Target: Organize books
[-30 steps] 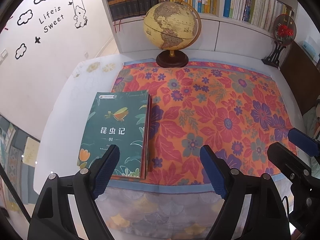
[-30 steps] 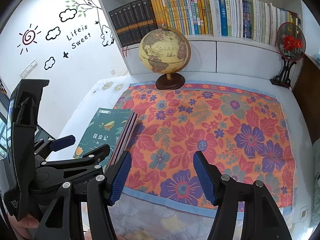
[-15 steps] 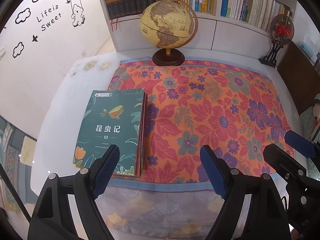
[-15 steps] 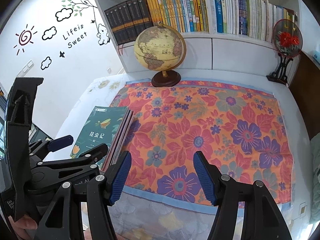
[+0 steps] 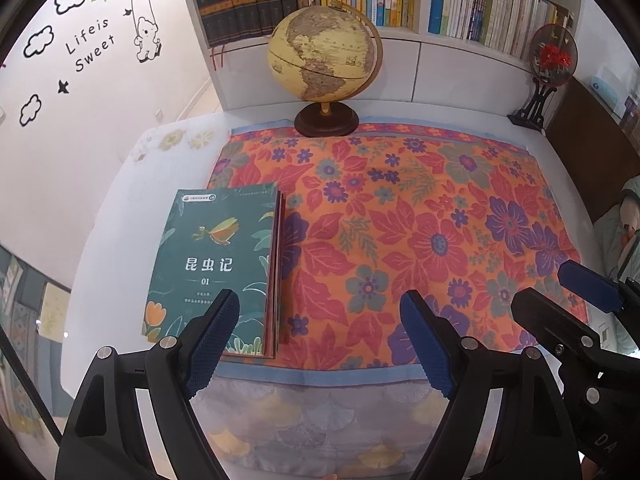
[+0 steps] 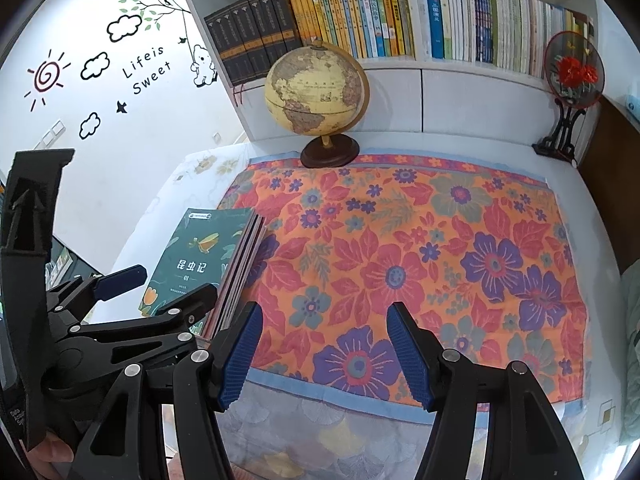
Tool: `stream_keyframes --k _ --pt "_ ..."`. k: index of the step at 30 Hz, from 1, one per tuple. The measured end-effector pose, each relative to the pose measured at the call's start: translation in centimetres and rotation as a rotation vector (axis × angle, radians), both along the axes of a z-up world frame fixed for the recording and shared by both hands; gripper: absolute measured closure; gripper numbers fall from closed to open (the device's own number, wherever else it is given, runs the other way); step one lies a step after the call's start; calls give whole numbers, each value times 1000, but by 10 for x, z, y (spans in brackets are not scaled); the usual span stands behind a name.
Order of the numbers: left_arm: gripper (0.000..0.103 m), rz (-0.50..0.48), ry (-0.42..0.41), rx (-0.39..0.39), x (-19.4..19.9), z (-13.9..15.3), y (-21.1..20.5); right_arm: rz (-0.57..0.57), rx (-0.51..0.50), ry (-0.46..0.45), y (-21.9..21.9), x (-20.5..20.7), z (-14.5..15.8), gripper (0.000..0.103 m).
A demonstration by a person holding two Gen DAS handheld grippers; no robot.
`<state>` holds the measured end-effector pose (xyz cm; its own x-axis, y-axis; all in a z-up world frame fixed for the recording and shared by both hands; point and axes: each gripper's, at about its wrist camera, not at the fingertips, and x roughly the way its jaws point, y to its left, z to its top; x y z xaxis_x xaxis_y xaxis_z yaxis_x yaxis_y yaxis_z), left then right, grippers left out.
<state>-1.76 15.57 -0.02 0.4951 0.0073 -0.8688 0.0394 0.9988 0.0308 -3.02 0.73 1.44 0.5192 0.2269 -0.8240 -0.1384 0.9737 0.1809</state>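
A white bookshelf (image 6: 400, 20) lines the wall behind a floral cloth (image 5: 400, 240). A globe (image 5: 324, 60) stands on the cloth's far edge. A stack of books (image 5: 216, 272), green volume on top, lies on the cloth's left edge. Left gripper (image 5: 320, 340) and right gripper (image 6: 324, 354) hover wide apart, holding nothing.

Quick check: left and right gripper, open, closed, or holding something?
Left gripper: open, holding nothing, above the table's near edge by the books.
Right gripper: open, holding nothing.

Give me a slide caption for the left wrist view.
Open left gripper above green book stack beside globe.
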Motion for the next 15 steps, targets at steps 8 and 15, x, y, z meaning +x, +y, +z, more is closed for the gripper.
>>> stream_keyframes --k 8,15 --pt "22 12 -3 1 0 0 1 2 -11 -4 -1 1 -1 40" --pt "22 6 -5 14 0 -1 1 1 -12 1 0 2 -1 40"
